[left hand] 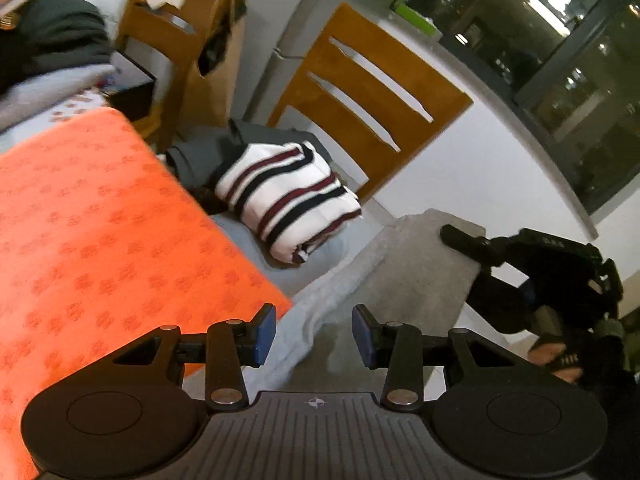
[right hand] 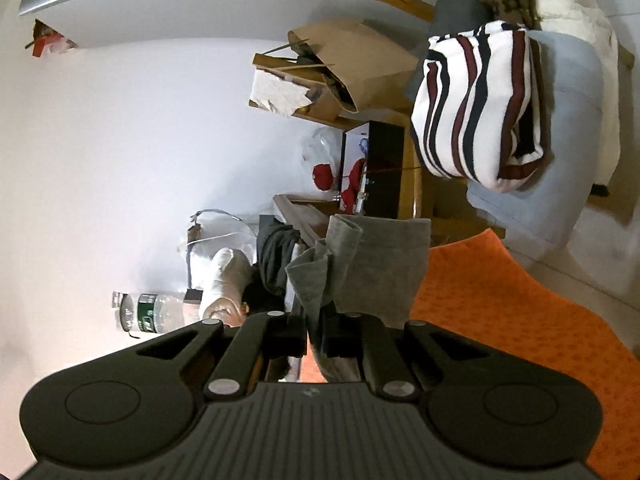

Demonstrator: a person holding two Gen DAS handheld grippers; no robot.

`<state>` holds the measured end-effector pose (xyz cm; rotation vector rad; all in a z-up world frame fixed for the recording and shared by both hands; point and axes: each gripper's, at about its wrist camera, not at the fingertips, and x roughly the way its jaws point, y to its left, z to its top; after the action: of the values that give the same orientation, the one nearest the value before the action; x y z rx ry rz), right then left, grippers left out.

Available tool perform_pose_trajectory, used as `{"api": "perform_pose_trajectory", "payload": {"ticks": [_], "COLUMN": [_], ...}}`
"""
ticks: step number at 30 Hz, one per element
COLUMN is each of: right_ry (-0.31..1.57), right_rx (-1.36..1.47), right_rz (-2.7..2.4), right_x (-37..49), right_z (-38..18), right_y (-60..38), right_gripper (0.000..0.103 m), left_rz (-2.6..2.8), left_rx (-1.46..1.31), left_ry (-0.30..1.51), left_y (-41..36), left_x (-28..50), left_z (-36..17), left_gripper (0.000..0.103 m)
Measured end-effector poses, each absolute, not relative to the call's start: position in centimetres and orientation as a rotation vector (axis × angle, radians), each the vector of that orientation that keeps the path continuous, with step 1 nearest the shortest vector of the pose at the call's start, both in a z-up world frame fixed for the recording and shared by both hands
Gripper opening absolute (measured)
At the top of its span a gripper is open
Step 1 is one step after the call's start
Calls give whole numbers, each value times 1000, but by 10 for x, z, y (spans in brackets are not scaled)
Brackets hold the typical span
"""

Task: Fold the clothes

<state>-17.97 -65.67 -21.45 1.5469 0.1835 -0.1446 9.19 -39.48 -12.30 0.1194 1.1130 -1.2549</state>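
Left to right, relative to the orange worktop cover point(left hand: 100, 216): the left claw point(left hand: 314, 334), jaws apart and holding nothing, hovers at the cover's right edge above the grey garment point(left hand: 404, 280). Beyond that edge a folded striped top point(left hand: 288, 196) lies on a wooden chair point(left hand: 384, 92). The right claw point(right hand: 316, 336) is clamped on a lifted fold of the grey garment.

The room has plain white walls point(right hand: 120, 140), a wooden chair point(left hand: 380, 92) with slots in its back, a dark window point(left hand: 560, 60) full of light reflections, a grey fridge point(left hand: 304, 28) and a brown paper bag point(right hand: 344, 60) behind
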Motion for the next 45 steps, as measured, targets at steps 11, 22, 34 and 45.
{"api": "perform_pose_trajectory", "payload": {"ticks": [11, 22, 34, 45], "right_ry": [183, 364, 481, 722], "right_rx": [1346, 773, 690, 567], "right_rz": [-42, 144, -169, -361], "right_x": [-181, -147, -161, -163], "right_z": [-189, -107, -110, -138], "right_y": [-641, -597, -618, -624], "right_gripper": [6, 6, 7, 20], "left_rz": [-1459, -1332, -1194, -958], "left_rx": [-260, -564, -498, -201], "left_ry": [1473, 1507, 1267, 1103], "left_y": [-436, -423, -354, -275], "left_x": [144, 176, 176, 117], "left_z": [-175, -175, -111, -85], "left_gripper": [52, 64, 65, 65]}}
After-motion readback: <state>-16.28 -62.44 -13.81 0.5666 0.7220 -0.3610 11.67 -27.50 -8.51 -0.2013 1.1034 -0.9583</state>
